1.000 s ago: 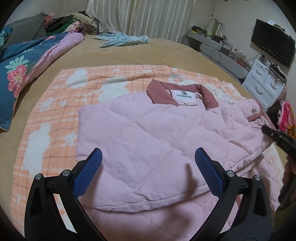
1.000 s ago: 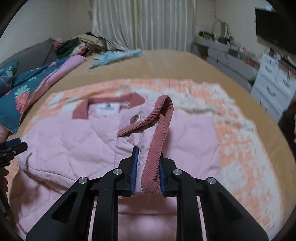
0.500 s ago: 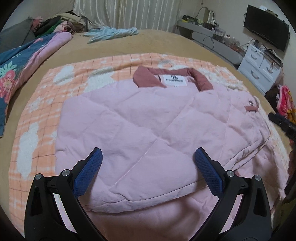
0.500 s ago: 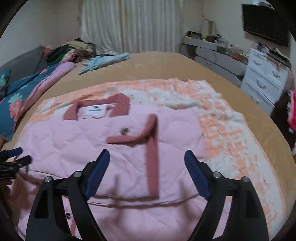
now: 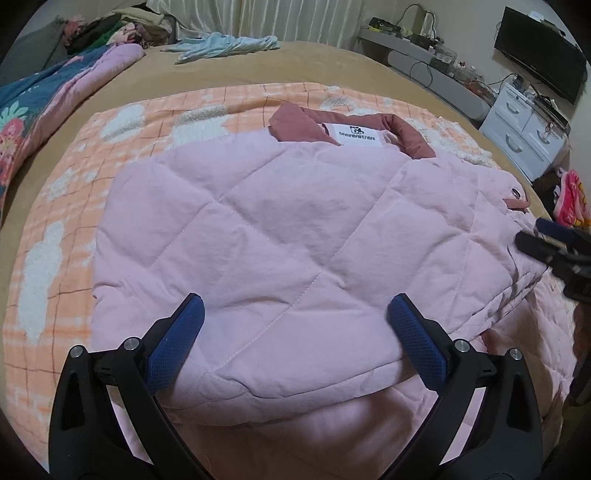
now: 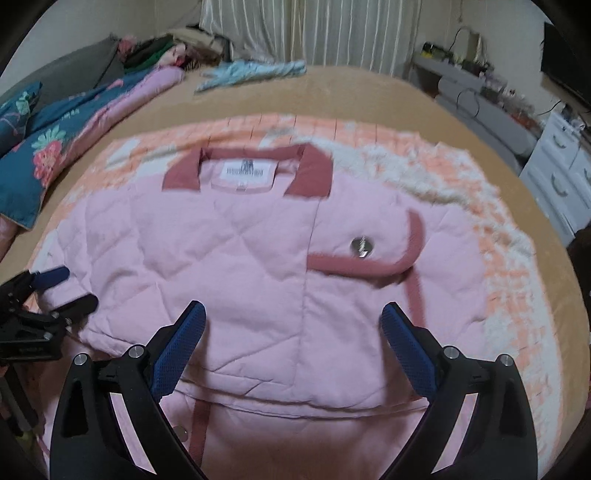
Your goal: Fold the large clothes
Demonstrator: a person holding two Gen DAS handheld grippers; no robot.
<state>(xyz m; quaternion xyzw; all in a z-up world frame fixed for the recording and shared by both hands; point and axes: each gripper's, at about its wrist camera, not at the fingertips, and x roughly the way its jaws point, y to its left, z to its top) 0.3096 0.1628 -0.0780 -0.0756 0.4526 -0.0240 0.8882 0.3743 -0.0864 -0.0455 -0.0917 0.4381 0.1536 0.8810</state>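
A quilted pink jacket (image 5: 280, 236) is lying partly folded on an orange-and-white checked blanket (image 5: 66, 236) spread over a tan-covered bed (image 5: 236, 70), its dusty-rose collar (image 6: 308, 171) and white label (image 6: 247, 171) pointing toward the curtained far wall. One side is lying doubled over the body, and a sleeve with a rose corduroy cuff (image 6: 410, 254) and a silver snap (image 6: 361, 246) is resting across the chest. The left tongs (image 5: 295, 332) are hovering spread wide above the jacket's near folded edge, with nothing between the blue pads. The right tongs (image 6: 293, 338) are standing equally wide over the front of the jacket, having just been opening, and no fabric is sitting between them; the cuff is lying free beyond the right-hand pad. Each tool is showing at the edge of the other's view, over opposite sides of the garment. A blue floral quilt (image 6: 40, 155) is bunching along one side of the bed, a pale blue garment (image 5: 225, 44) is lying near the head end beside a heap of clothes (image 5: 122, 26), and a white chest of drawers (image 5: 524, 133) and a dark screen (image 5: 539, 51) are lining the wall on the other side.
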